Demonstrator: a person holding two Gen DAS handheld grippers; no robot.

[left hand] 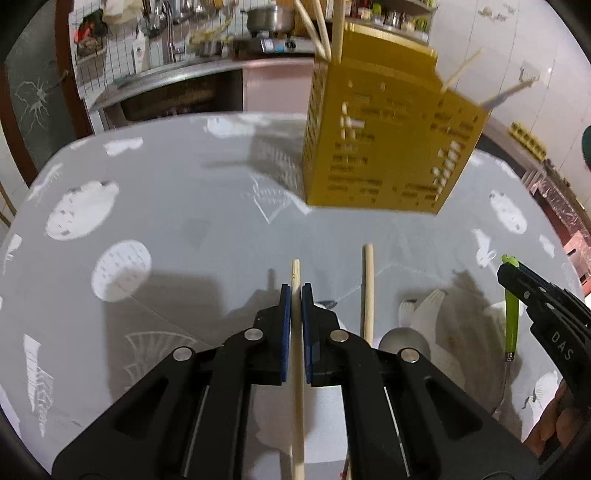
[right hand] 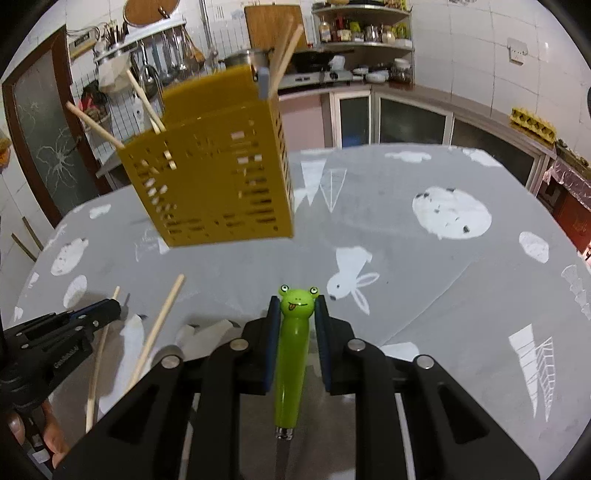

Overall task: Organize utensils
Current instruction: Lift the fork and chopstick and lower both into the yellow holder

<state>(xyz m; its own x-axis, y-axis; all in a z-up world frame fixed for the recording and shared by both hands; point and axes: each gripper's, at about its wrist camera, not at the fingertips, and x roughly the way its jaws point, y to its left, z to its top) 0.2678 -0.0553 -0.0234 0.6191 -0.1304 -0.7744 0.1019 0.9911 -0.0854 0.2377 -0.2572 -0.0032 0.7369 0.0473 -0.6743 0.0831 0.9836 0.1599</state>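
Note:
My left gripper point(left hand: 296, 295) is shut on a pale wooden chopstick point(left hand: 295, 269) that runs between its blue pads, lifted a little off the table. A second chopstick point(left hand: 368, 291) lies just to its right. My right gripper point(right hand: 297, 310) is shut on a green frog-headed utensil handle point(right hand: 291, 365), whose metal end hangs below and is mostly hidden. Beyond both grippers a yellow perforated utensil holder point(left hand: 388, 147) point(right hand: 214, 166) stands on the table with several chopsticks sticking out of its top. In the right wrist view, the left gripper point(right hand: 107, 308) is at the lower left.
The grey tablecloth point(right hand: 424, 280) carries white printed shapes. A metal spoon bowl point(left hand: 402, 341) and white utensils point(left hand: 426, 306) lie between the two grippers. A kitchen counter with a pot point(left hand: 269, 18), a sink, shelves of jars and cabinets runs behind the table.

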